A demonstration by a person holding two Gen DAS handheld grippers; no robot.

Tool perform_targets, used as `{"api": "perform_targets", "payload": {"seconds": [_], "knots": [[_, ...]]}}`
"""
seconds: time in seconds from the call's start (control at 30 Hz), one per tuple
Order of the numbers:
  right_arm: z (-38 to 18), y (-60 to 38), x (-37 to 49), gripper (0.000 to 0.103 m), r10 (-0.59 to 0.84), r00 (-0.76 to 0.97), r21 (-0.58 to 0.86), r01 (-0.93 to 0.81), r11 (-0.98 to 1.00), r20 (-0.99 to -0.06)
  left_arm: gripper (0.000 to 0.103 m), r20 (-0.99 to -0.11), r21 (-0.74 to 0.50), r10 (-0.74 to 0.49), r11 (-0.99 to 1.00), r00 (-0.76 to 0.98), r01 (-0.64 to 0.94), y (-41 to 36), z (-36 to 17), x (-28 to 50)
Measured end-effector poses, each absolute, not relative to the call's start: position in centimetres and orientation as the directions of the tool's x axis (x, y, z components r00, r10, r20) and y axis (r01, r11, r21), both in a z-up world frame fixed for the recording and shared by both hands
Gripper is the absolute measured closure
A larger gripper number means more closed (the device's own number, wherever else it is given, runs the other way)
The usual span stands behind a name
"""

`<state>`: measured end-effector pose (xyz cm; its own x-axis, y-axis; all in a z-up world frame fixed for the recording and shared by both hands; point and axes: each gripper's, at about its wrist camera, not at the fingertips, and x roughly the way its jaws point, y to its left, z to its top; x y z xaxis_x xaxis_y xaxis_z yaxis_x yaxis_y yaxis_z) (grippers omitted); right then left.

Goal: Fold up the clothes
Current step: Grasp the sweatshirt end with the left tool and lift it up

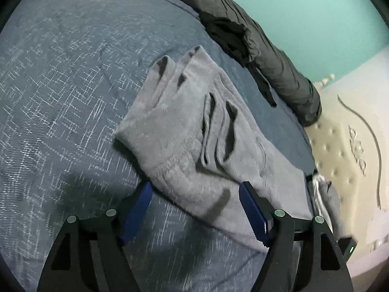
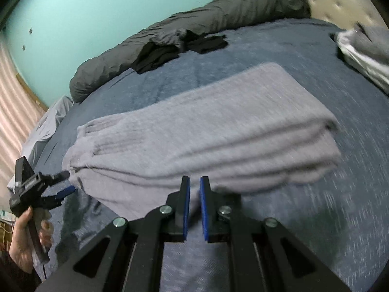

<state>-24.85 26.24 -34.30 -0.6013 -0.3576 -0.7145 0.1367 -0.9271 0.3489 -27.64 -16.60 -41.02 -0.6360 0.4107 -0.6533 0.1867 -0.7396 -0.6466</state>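
Lying on: a blue patterned bedspread (image 1: 60, 92), a folded grey fleece garment (image 1: 184, 131) stretches in a long, narrow band.
Long axis: in the left wrist view it runs from the near right, between the fingers, up to the far left; its cuffed ends (image 1: 170, 60) point away from the camera.
Left gripper (image 1: 195, 209): jaws spread wide, blue pads either side of the garment's near edge, gripping nothing.
Right gripper (image 2: 194, 206): jaws nearly together with a narrow gap; whether they pinch the fleece edge just ahead cannot be told.
Only in the right wrist view: a hand (image 2: 26, 238) holding the left gripper's handle at the garment's gathered end, and a striped curtain (image 2: 17, 102).
Only in the left wrist view: a tufted cream mattress side (image 1: 340, 146).
Both views: a dark rolled duvet (image 2: 194, 17) along the teal wall (image 2: 97, 7), black clothes (image 2: 180, 48) beside it.
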Motion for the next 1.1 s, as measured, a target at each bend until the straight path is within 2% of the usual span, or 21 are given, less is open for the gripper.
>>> {"api": "perform_targets", "payload": {"seconds": [0.2,0.53,0.67,0.8,0.87,0.97,1.1], "knots": [[-35.7,27.5,-24.1,0.095,-0.347,-0.603,0.339,0.132,-0.931,-0.718,0.024,-0.629,-0.658,0.390,-0.728,-0.673,0.194,-16.2,-41.2,-28.5],[-36.2,27.4,-24.0,0.095,-0.449,-0.595,0.426,0.190,-0.884,-0.666,0.023,-0.603,-0.685,0.379,-0.697,-0.702,0.211,-16.3,-41.8,-30.3],[-36.5,27.8,-24.1,0.095,-0.450,-0.598,0.444,0.169,-0.880,-0.664,0.023,-0.596,-0.674,0.369,-0.713,-0.713,0.195,-15.8,-41.6,-30.7],[-36.7,27.9,-24.1,0.095,-0.452,-0.597,0.456,0.158,-0.876,-0.662,0.043,-0.586,-0.661,0.378,-0.734,-0.717,0.154,-15.4,-40.5,-30.6],[-36.6,28.0,-24.1,0.095,-0.457,-0.601,0.463,0.158,-0.872,-0.655,0.064,-0.581,-0.655,0.382,-0.744,-0.719,0.133,-15.2,-39.9,-30.5],[-36.5,28.2,-24.2,0.095,-0.460,-0.607,0.470,0.156,-0.869,-0.649,0.072,-0.573,-0.644,0.389,-0.759,-0.722,0.102,-14.9,-39.0,-30.4],[-36.4,28.7,-24.2,0.095,-0.463,-0.616,0.485,0.147,-0.862,-0.637,0.076,-0.562,-0.627,0.398,-0.776,-0.725,0.060,-14.4,-37.8,-30.2]]}}
